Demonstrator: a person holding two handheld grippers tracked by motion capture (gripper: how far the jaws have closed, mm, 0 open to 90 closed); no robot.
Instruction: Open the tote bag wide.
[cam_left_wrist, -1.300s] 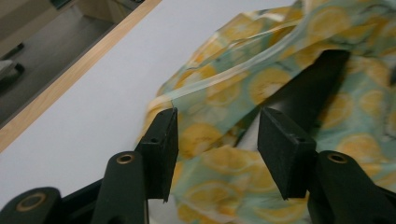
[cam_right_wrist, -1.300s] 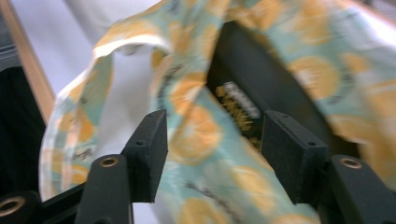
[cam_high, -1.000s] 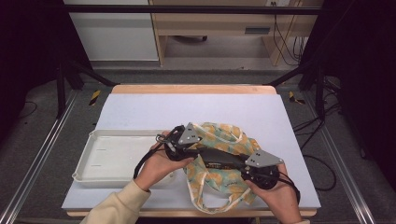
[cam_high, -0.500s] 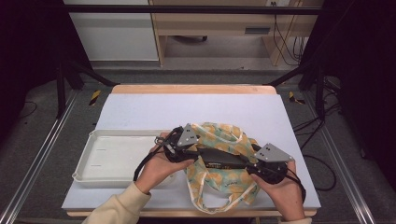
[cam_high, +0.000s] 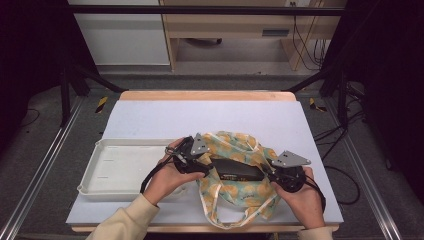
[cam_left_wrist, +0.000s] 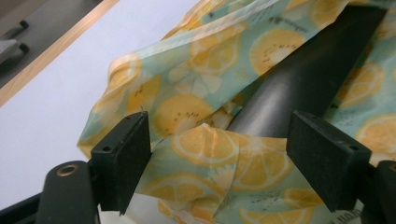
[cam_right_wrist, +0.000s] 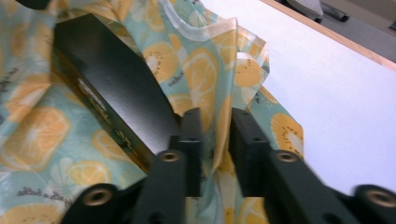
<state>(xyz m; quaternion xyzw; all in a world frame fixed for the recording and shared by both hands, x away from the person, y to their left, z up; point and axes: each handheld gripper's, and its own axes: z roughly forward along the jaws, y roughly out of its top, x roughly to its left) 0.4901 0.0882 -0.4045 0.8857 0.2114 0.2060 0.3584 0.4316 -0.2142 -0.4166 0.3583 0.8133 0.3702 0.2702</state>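
One lemon-print cloth bag (cam_high: 235, 175), one long black box (cam_high: 235, 170) inside it, one white tray (cam_high: 120, 167), one white-topped table (cam_high: 210, 117), two handheld grippers, left (cam_high: 202, 167) and right (cam_high: 270, 172)

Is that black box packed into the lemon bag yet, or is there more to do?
Mostly packed: the black box lies inside the lemon-print bag. Now the right gripper pinches the bag's edge, while the left gripper has just been opening, fabric loose between its jaws. The bag's mouth remains open.
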